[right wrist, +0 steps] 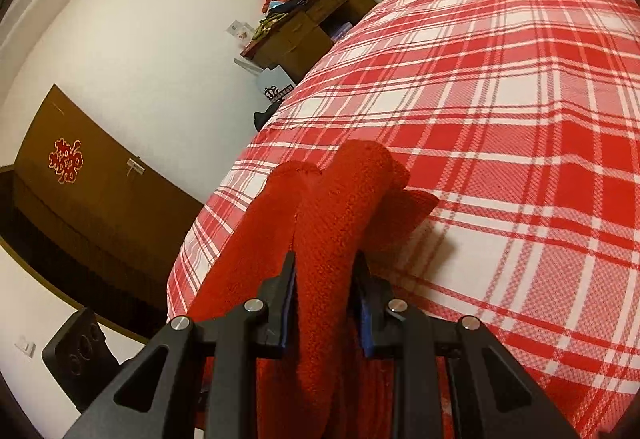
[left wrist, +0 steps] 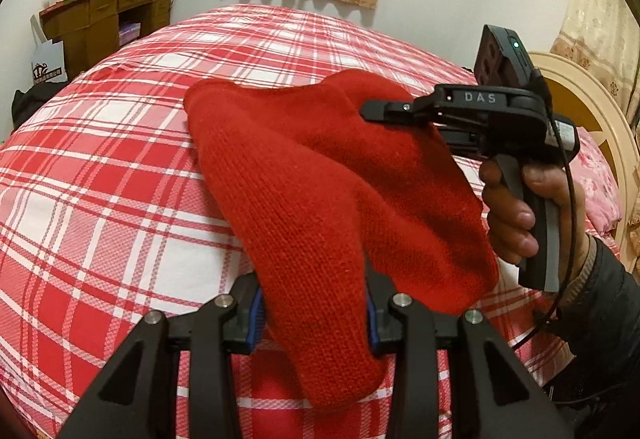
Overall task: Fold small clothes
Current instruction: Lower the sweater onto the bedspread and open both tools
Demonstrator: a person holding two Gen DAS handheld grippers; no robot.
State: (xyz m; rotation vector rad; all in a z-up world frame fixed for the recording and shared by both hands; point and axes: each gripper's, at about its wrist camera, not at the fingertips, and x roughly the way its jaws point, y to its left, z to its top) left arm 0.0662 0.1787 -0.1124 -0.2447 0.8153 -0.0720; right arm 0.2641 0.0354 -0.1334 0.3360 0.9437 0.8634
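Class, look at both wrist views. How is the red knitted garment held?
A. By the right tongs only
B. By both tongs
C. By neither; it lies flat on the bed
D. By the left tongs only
B: the red knitted garment passes between the left tongs and the right tongs.

knit (left wrist: 320,199): near end drops behind left gripper (left wrist: 314,323) frame, lower edge unseen | right gripper (left wrist: 384,111): fingertips buried in the knit, grip point hidden | hand (left wrist: 520,215): arm cut by right edge | bed (left wrist: 100,179): cut off left and bottom | desk (left wrist: 104,19): clutter too small to identify | right wrist view: knit (right wrist: 324,239) runs out the bottom edge
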